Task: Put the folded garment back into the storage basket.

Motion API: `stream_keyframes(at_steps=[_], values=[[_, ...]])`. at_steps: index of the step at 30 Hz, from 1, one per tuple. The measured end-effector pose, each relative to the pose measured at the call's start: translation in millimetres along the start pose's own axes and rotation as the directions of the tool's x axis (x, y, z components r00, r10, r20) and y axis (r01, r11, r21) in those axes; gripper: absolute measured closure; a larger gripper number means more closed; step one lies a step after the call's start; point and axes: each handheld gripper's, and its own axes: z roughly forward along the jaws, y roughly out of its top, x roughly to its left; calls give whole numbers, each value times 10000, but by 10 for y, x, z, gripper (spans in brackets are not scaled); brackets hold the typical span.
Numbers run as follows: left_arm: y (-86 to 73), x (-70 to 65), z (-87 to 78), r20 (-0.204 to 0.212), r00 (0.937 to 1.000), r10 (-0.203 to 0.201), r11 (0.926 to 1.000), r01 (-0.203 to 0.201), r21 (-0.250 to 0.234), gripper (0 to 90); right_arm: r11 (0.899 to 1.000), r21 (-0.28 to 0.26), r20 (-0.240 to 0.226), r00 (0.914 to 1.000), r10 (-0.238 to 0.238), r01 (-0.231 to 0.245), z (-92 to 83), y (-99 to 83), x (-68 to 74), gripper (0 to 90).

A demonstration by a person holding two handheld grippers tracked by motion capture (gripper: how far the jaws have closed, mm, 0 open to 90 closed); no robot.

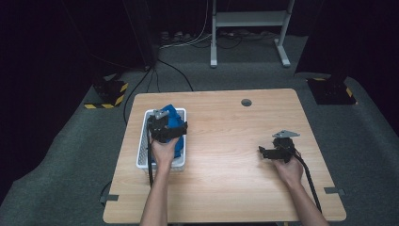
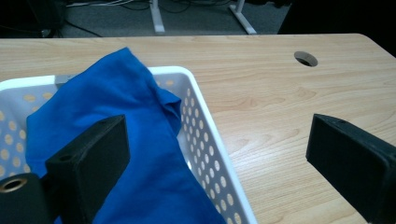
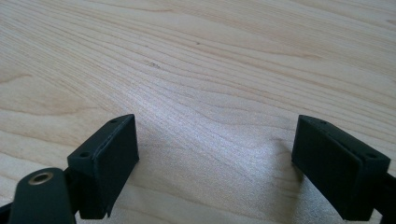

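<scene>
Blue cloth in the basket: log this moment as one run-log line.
left gripper: open, over blue cloth | blue cloth: in white basket | right gripper: open, empty, over wooden table

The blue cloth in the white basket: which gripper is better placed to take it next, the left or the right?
Probably the left. The left gripper is above the white basket, jaws open, one over the blue cloth. The right gripper is far across the table, open over bare wood.

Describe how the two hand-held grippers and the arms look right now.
Both are black. The left hand-held gripper and right hand-held gripper have blocky rectangular jaws with small screw holes. Each has a grey plate on top and trails a black cable. Forearms are bare, with no sleeves.
</scene>
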Motion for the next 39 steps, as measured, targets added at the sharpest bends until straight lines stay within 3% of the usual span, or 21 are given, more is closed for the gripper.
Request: stream_keyframes(at_steps=[39], values=[[41, -405, -41, 915, 9947, 478, 9980, -437, -467, 77, 10000, 0, -4, 10000, -3, 3, 0, 0, 0, 142]])
